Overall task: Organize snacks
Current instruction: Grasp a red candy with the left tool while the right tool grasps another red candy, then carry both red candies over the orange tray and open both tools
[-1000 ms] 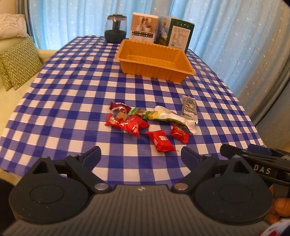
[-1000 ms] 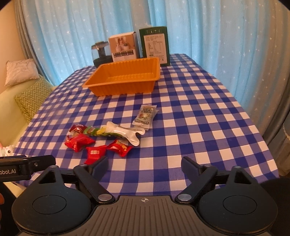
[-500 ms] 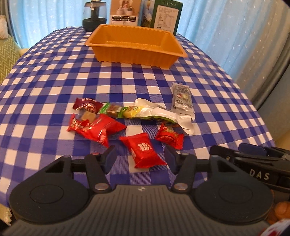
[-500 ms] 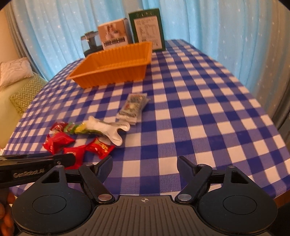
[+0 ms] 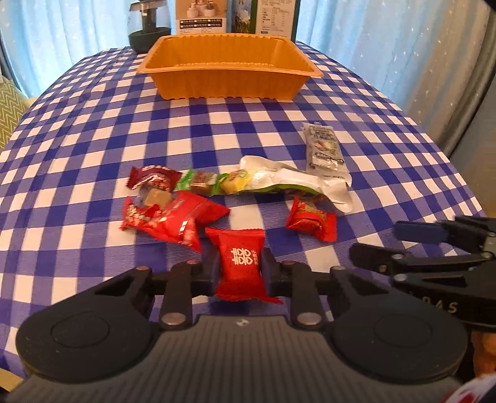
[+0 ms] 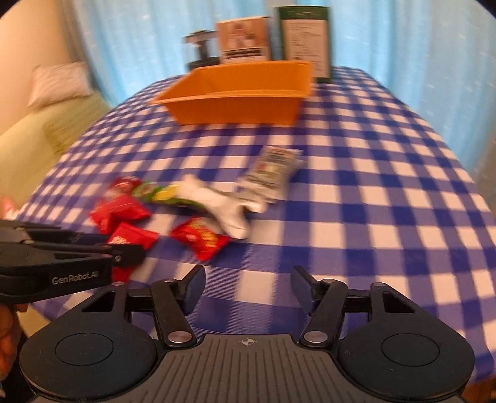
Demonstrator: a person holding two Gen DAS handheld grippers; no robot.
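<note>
My left gripper has its fingers clamped on the red candy packet, one pad on each side of it — the packet stands between them with its white print facing my camera. Just beyond these fingers, a little to the left, lies the pile of red wrappers, and a small red snack is just beyond them to the right. Further ahead I see the white and green pouch lying across, with a dark red candy at its left end and a clear sachet touching its right end. All of this rests on the counter with the blue and white check cloth.

Well ahead of the fingers stands the orange tray, and I can see nothing inside it. Behind the tray are a dark jar and two boxes, in front of the blue curtain.

My right gripper has just been closing its fingers, but they are still apart — only the check cloth shows between them. This view is blurred. The small red snack lies just ahead and to the left of the right fingers.
</note>
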